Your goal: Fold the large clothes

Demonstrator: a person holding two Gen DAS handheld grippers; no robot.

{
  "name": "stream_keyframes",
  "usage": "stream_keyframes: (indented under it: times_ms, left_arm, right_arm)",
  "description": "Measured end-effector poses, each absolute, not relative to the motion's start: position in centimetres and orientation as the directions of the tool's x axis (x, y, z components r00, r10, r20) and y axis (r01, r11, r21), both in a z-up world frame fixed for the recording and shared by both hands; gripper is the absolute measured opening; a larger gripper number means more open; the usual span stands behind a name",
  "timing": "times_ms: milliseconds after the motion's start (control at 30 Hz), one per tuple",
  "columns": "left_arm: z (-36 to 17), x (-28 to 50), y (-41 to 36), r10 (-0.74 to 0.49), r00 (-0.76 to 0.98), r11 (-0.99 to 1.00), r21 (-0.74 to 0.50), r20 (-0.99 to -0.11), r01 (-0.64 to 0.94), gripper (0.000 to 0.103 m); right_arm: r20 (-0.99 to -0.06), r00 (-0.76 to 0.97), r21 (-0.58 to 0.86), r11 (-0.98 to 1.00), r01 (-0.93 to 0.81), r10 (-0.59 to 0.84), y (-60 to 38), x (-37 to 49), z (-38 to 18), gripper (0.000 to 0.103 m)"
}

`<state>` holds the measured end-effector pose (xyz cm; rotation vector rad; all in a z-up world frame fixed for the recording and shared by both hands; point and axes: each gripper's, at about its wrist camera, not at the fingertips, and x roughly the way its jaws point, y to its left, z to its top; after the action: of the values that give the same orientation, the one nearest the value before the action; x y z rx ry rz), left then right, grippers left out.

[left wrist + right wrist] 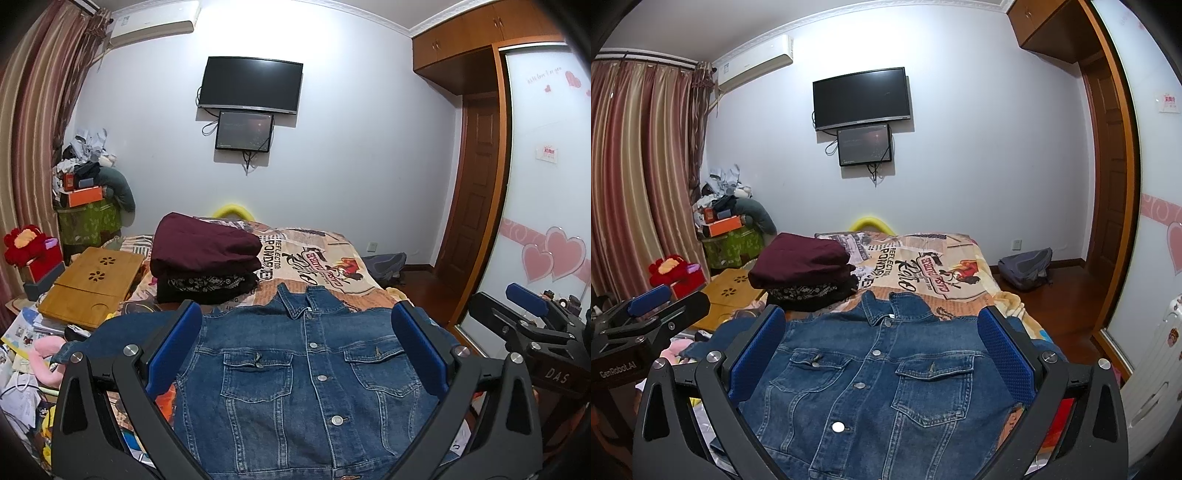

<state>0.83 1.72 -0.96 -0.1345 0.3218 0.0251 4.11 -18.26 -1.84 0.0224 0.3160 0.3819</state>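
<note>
Left hand-held gripper (295, 347) is held level, jaws spread wide; right hand-held gripper (881, 347) alongside it, likewise spread, gripping nothing.

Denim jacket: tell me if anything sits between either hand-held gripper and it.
Nothing visible does. The denim jacket lies flat, front up and buttoned, on the bed, right under the open left hand-held gripper and open right hand-held gripper. The folded clothes stack sits beyond the collar.

A black flat television (250, 84) hangs on the pale wall above a smaller dark screen (245, 131). A white air conditioner (755, 62) sits beside striped pink curtains (635, 162). A light bamboo lap tray (92, 286) lies left of the bed; a grey backpack (1027, 268) rests on the wooden floor.
</note>
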Motion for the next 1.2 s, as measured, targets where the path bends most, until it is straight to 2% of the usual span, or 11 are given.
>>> stream_keyframes:
  times_ms: [1200]
  left_arm:
    - [-0.68,0.66,1.52,0.02,0.946,0.991,-0.121,-0.324,-0.062,0.103]
  right_arm:
    - [-0.307,0.873,0.084,0.924,-0.372,0.379,-17.72,4.17,-2.16,0.103]
